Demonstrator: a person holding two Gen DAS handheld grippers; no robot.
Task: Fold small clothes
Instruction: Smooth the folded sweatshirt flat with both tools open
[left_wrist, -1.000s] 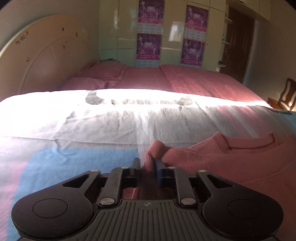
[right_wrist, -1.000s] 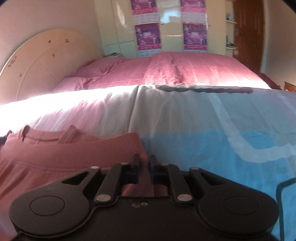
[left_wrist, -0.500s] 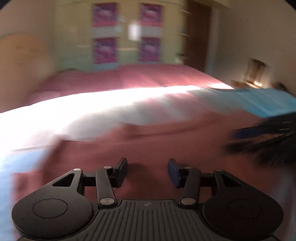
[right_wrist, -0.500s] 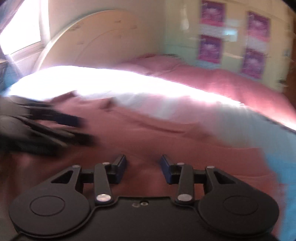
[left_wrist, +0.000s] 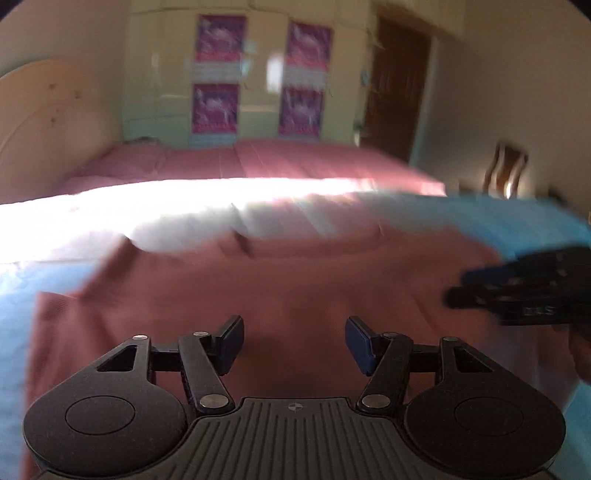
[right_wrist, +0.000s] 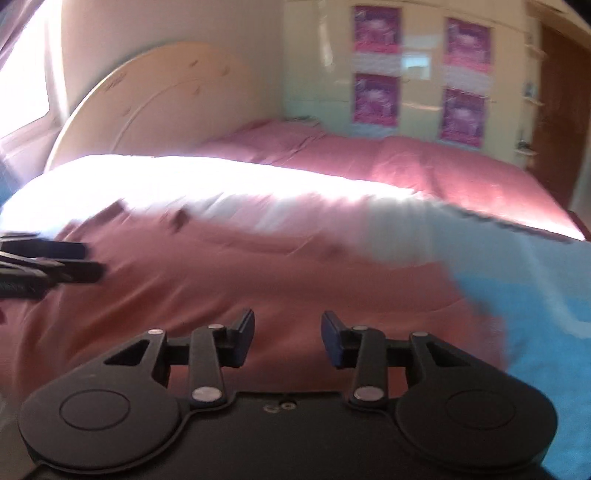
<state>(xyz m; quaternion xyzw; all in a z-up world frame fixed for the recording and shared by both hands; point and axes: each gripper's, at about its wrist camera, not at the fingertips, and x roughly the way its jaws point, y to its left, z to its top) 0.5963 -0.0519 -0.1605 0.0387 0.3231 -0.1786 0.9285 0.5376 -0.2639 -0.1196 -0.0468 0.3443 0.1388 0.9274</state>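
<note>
Left wrist view: the pink sweater (left_wrist: 295, 280) lies spread on the blue-and-white bedspread (left_wrist: 22, 295); over it the left gripper (left_wrist: 294, 341) has just been opening, jaws apart with nothing between them; at right, the right gripper (left_wrist: 456, 290), blurred; right wrist view shows its jaws (right_wrist: 288, 338) parted over the sweater, empty.
</note>
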